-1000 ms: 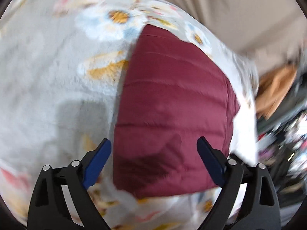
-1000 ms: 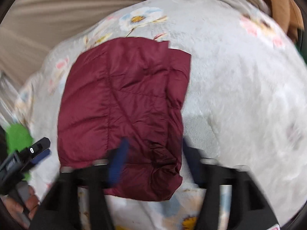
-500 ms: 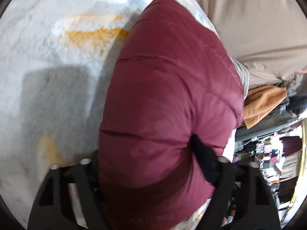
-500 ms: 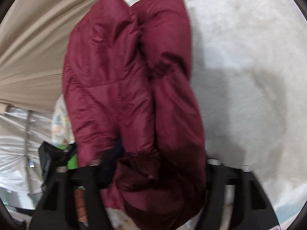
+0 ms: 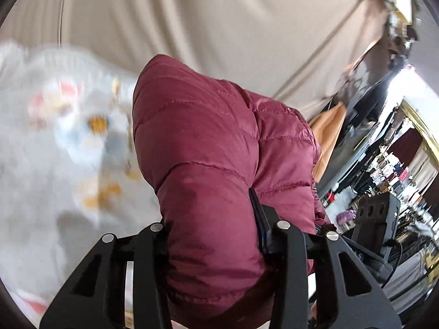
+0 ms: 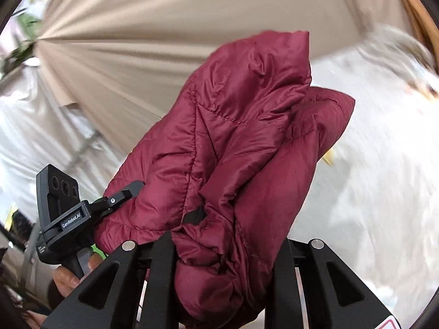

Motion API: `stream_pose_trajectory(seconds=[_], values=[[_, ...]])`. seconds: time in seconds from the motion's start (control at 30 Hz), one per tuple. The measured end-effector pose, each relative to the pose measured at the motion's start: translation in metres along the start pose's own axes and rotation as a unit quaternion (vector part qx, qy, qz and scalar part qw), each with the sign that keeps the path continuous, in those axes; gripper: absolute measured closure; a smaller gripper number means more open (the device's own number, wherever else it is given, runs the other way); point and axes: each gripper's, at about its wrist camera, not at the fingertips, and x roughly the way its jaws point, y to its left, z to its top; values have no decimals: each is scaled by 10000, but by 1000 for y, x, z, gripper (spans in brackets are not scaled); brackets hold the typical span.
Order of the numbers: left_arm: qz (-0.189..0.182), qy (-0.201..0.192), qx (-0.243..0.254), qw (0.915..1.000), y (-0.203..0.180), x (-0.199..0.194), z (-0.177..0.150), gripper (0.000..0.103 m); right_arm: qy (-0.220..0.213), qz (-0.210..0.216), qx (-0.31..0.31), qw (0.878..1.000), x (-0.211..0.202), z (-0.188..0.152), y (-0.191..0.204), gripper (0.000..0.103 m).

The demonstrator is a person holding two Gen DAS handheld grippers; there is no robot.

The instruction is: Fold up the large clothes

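Observation:
A maroon quilted puffer jacket (image 5: 208, 148) hangs folded and bunched in the air, held at its near edge by both grippers. My left gripper (image 5: 211, 227) has its jaws closing, the padding squeezed between its fingers (image 5: 260, 219). In the right wrist view the jacket (image 6: 247, 126) droops away from my right gripper (image 6: 222, 246), whose jaws are also closing with a thick wad of fabric pinched between them. The left tool's black body (image 6: 60, 200) shows beside the jacket's left edge, with a person's hand (image 6: 65, 277) under it.
Below lies a pale floral blanket (image 5: 55, 150), blurred, seen too in the right wrist view (image 6: 378, 164). A beige curtain (image 6: 164, 27) fills the background. An orange garment (image 5: 329, 126) and cluttered dark furniture (image 5: 384, 192) stand to the right.
Both grippers went from wide open over the flat jacket to clamped on its near edge. They rose with it, lifting it off the blanket, and both views now tilt up toward the curtain.

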Motion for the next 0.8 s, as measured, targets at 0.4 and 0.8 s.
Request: stream_pose_trajectory(seconds=[0.4, 0.8], values=[[2511, 1062, -641, 9600, 202, 67, -59, 48, 1581, -1690, 309, 9724, 198, -59, -40, 72], [2841, 1189, 483, 9502, 137, 60, -75, 48, 1424, -1764, -1293, 9654, 170, -84, 29, 100]])
